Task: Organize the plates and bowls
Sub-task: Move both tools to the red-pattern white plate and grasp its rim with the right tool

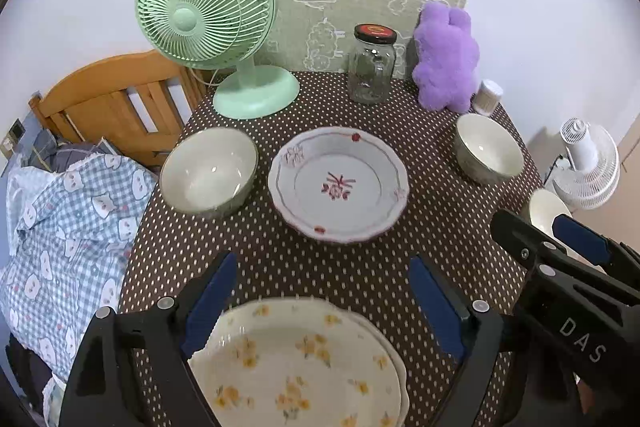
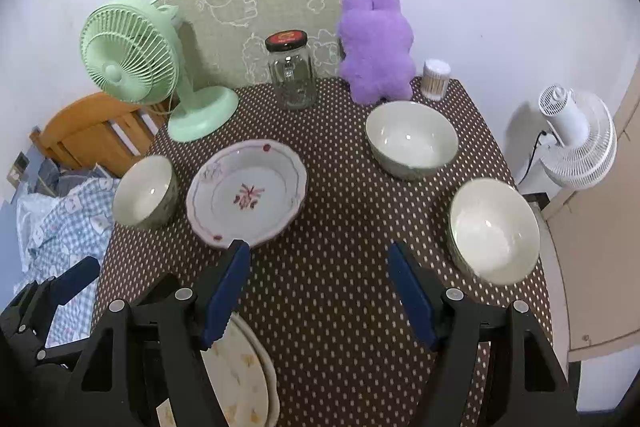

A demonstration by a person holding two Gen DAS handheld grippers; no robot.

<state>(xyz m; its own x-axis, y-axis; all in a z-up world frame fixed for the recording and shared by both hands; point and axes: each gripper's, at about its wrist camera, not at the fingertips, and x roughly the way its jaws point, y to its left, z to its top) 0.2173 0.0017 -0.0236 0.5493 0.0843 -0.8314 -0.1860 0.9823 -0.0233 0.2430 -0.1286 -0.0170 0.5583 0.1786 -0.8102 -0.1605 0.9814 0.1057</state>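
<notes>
Only from the right wrist: third cream ceramic bowl point(image 2: 494, 231), right of the red-flowered white plate point(image 2: 247, 194). Left hand-held gripper point(image 1: 324, 301) released, spread above stacked yellow-flowered plates point(image 1: 296, 363), touching nothing. Right hand-held gripper point(image 2: 318, 291) released, empty, over the brown dotted desk point(image 2: 336, 267).

Green fan point(image 1: 206, 3); glass jar point(image 1: 371, 65); purple plush point(image 1: 446, 57).

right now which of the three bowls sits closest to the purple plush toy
The far right bowl, just in front of the plush toy. The near right bowl sits closer to the table's front edge, and the left bowl is across the table beyond the red-flowered plate.
</notes>
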